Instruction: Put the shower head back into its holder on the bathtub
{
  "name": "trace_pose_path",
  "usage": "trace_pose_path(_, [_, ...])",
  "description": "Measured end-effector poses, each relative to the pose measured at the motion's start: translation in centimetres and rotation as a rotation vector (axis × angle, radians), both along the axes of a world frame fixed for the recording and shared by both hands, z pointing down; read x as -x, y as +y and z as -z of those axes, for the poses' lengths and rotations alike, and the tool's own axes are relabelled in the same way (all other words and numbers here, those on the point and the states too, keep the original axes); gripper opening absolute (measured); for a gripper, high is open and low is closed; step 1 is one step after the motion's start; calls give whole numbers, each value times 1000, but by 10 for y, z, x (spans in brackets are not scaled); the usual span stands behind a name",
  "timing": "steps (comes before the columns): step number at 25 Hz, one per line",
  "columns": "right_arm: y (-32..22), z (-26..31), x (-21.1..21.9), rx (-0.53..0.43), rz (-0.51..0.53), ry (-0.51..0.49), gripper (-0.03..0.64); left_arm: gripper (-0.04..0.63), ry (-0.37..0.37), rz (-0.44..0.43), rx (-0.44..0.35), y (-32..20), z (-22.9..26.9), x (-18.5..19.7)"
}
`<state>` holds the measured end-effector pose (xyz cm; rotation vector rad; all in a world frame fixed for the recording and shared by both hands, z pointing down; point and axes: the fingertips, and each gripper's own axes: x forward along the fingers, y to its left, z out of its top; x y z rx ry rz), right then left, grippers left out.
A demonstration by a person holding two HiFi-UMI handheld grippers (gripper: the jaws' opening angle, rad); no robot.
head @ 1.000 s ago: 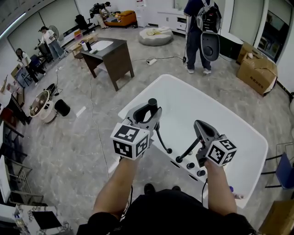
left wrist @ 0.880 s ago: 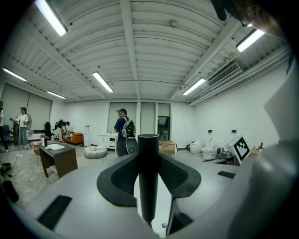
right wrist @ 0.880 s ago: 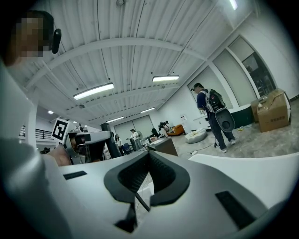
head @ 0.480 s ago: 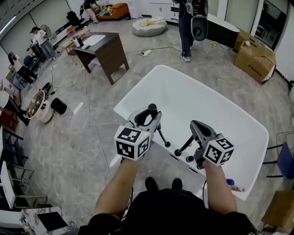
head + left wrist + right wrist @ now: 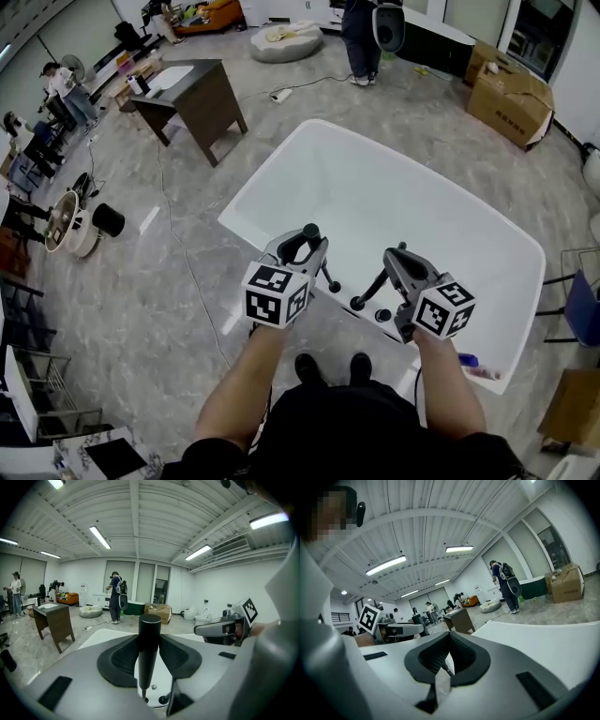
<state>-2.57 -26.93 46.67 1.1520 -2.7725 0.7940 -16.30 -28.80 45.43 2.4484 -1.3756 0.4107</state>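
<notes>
Currently clamped in left gripper (image 5: 302,248) jaws: black shower head (image 5: 149,644), above white bathtub (image 5: 403,197); right gripper (image 5: 389,270) jaws narrow, pinching thin black rod (image 5: 370,289).

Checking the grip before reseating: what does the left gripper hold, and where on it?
The left gripper holds the black shower head, by its barrel just below the upper end.

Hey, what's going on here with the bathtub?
A person stands at the near rim of a white bathtub with a gripper in each hand. The left gripper is clamped on the black shower head, held upright above the rim. The right gripper hovers beside it, jaws closed; a thin black rod shows by them, grip unclear. The shower head is not yet seated on the tub.
</notes>
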Motion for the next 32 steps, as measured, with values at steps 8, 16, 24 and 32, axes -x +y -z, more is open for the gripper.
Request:
trace_pose_path(8, [6, -22, -4, 51, 10, 27, 14, 150, -26, -45, 77, -4, -42, -17])
trace_pose_path(16, [13, -32, -18, 76, -1, 45, 14, 150, -38, -86, 159, 2, -86, -39])
trace_pose_path(24, [37, -45, -19, 100, 27, 79, 14, 152, -36, -59, 271, 10, -135, -36])
trace_pose_path(32, [49, -56, -25, 126, 33, 87, 14, 153, -93, -64, 344, 15, -175, -37])
